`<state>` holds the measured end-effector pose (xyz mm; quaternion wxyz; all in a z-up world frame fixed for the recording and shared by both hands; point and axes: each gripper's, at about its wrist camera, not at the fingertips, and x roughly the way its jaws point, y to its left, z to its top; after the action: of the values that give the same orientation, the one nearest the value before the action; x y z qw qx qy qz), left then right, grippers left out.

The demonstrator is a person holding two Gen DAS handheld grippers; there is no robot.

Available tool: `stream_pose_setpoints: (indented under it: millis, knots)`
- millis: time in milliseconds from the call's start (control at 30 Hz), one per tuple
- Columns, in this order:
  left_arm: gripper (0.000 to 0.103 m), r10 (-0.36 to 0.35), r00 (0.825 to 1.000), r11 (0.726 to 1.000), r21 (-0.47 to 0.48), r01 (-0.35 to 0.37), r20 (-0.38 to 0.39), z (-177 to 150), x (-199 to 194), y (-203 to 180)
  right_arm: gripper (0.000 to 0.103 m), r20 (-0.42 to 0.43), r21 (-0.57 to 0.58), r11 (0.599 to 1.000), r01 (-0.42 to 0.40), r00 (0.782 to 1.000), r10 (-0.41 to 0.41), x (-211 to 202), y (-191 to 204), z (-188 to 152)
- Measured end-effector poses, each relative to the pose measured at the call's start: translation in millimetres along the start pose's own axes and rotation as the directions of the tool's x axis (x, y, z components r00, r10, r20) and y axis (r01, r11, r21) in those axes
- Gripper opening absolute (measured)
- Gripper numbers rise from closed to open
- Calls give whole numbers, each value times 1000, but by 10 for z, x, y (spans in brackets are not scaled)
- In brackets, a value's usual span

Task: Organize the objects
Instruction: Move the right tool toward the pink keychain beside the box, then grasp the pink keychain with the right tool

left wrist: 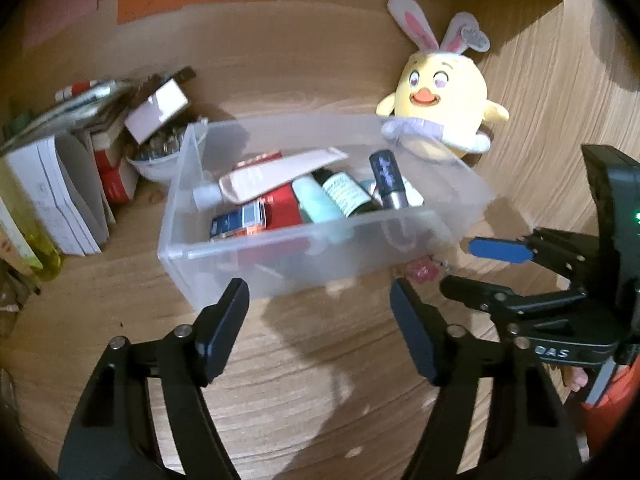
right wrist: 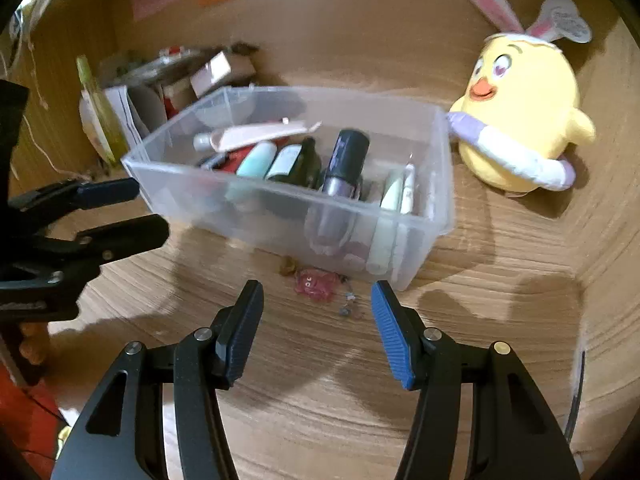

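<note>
The small pink trinket [right wrist: 314,285] lies on the wooden worktop [right wrist: 320,380], just in front of the clear bin [right wrist: 280,208]. It looks light and slippery, best pinched across its middle. The right gripper [right wrist: 318,332] and left gripper [left wrist: 320,322] stand half-open, empty.

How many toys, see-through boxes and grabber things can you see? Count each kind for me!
Plush toys: 1, the yellow chick with bunny ears.
Clear boxes: 1, the plastic bin full of tubes and bottles.
Hand-held grippers: 2, the left hand-held gripper and the right hand-held gripper, both open.
Total: 4
</note>
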<state>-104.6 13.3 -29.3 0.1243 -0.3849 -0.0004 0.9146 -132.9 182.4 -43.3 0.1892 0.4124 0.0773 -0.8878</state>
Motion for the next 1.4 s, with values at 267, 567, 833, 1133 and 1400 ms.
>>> stream_pose_setpoints:
  millis: [267, 567, 833, 1133, 1400]
  knots:
    - [64, -28, 999, 1000, -3, 28, -33, -78, 87, 34, 51, -50, -8, 999, 32, 998, -33, 239, -2, 39]
    - [64, -55, 994, 998, 8, 56, -90, -54, 317, -116, 24, -54, -39, 999, 0, 999, -2, 329, 78, 55]
    - [62, -59, 991, 997, 41, 64, -123, 26, 519, -368, 24, -5, 4, 1000, -19, 1000, 19, 92, -101, -27]
    - [45, -62, 985, 997, 25, 67, -159, 87, 679, -522, 24, 36, 62, 997, -49, 998, 47, -73, -324, -100]
    - [35, -41, 984, 999, 13, 44, -176, 81, 749, -595, 24, 53, 69, 995, -72, 996, 68, -94, -369, -130]
